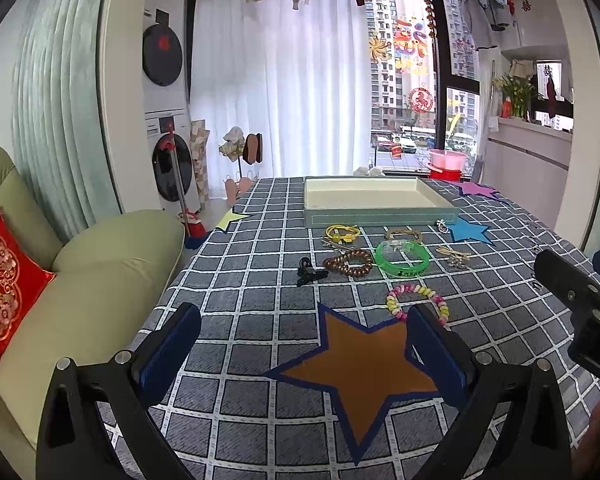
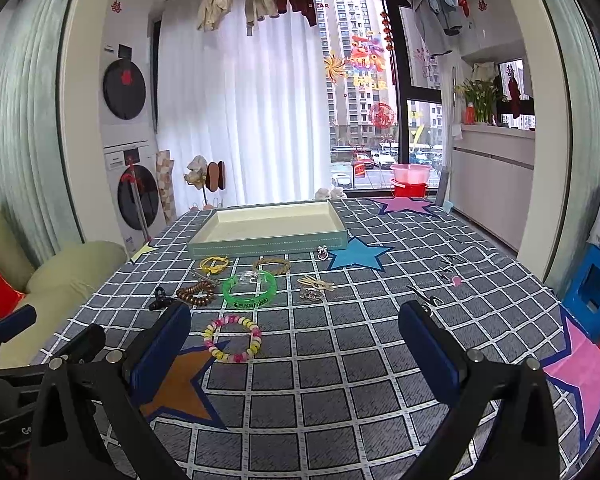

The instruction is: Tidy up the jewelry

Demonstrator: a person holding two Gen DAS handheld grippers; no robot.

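Jewelry lies on the checked tablecloth before an empty pale blue tray [image 1: 380,216] [image 2: 268,240]. There is a green bangle [image 1: 403,259] [image 2: 250,289], a brown bead bracelet [image 1: 349,263] [image 2: 196,294], a pastel bead bracelet [image 1: 417,303] [image 2: 233,338], a yellow cord bracelet [image 1: 342,233] [image 2: 214,263], a woven gold bracelet [image 1: 403,234] [image 2: 272,266], a black hair clip [image 1: 309,271] [image 2: 160,299] and small metal pieces [image 1: 456,257] [image 2: 314,288]. My left gripper [image 1: 304,344] is open and empty above an orange star. My right gripper [image 2: 296,344] is open and empty, with the pastel bracelet just beyond its left finger.
Paper stars lie on the cloth: orange [image 1: 364,372], blue [image 2: 358,254], pink [image 2: 588,376]. More small items [image 2: 448,270] lie at the right. A green sofa with a red cushion [image 1: 4,292] stands left of the table. A blue stool [image 2: 594,292] stands right.
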